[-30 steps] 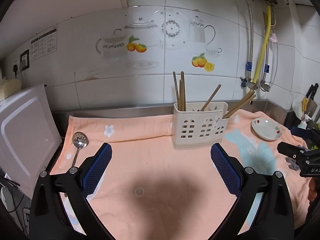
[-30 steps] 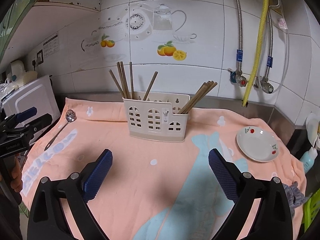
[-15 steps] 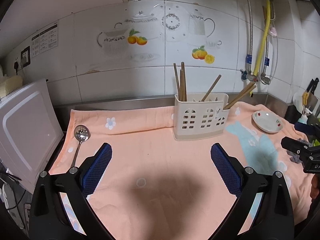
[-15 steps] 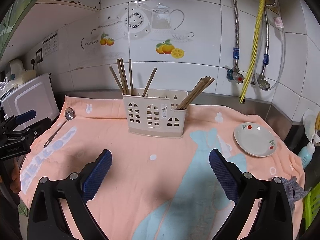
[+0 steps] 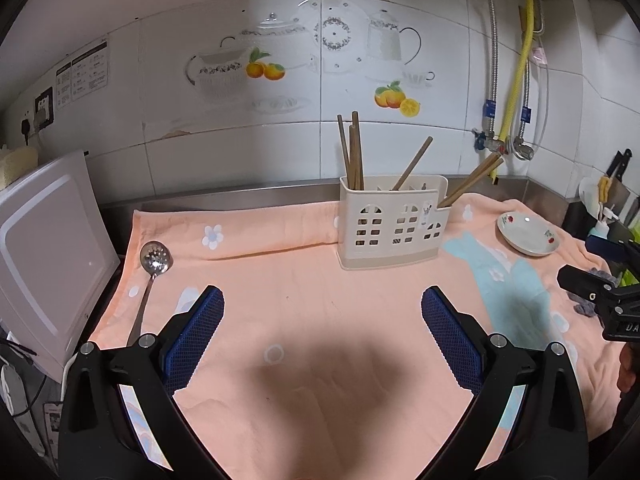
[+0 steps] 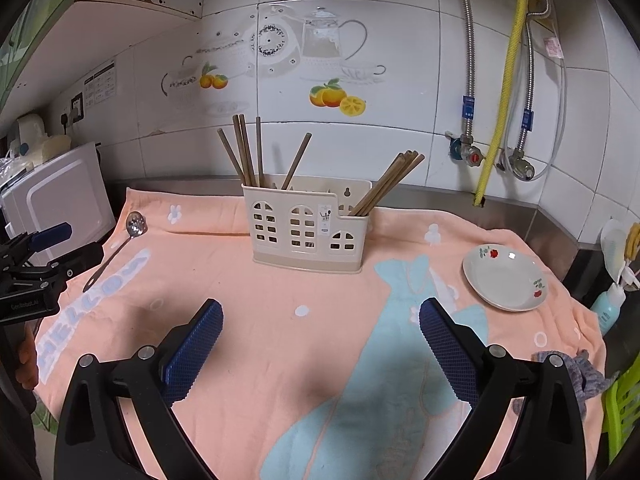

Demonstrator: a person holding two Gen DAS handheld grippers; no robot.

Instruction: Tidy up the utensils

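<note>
**Presently: both tongs spread and empty above the worktop**

Presently the left tongs (image 5: 322,334) were found spread wide, their blue-padded fingers (image 5: 194,334) apart with nothing between them, held above the peach towel (image 5: 312,292) that covered the worktop. The right tongs (image 6: 320,340) were likewise spread and empty, above the towel's pale blue fish pattern.

A slotted spoon (image 5: 150,280) lay flat on the towel near its left edge, bowl toward the wall and handle pointing toward the viewer. It was well apart from the cream utensil caddy (image 5: 390,224), which stood upright on the towel toward the back. Brown chopsticks (image 5: 354,152) stood in the caddy's left compartment; one leaned in the middle, and a further bundle leaned out of the lower right compartment.

A small white dish with red flower marks (image 6: 504,276) sat on the towel to the right of the caddy, apart from it. A white appliance (image 5: 48,256) stood beside the towel's left edge, near the spoon. A grey cloth (image 6: 576,372) lay bunched at the towel's near right corner. Neither tongs touched any utensil.
</note>
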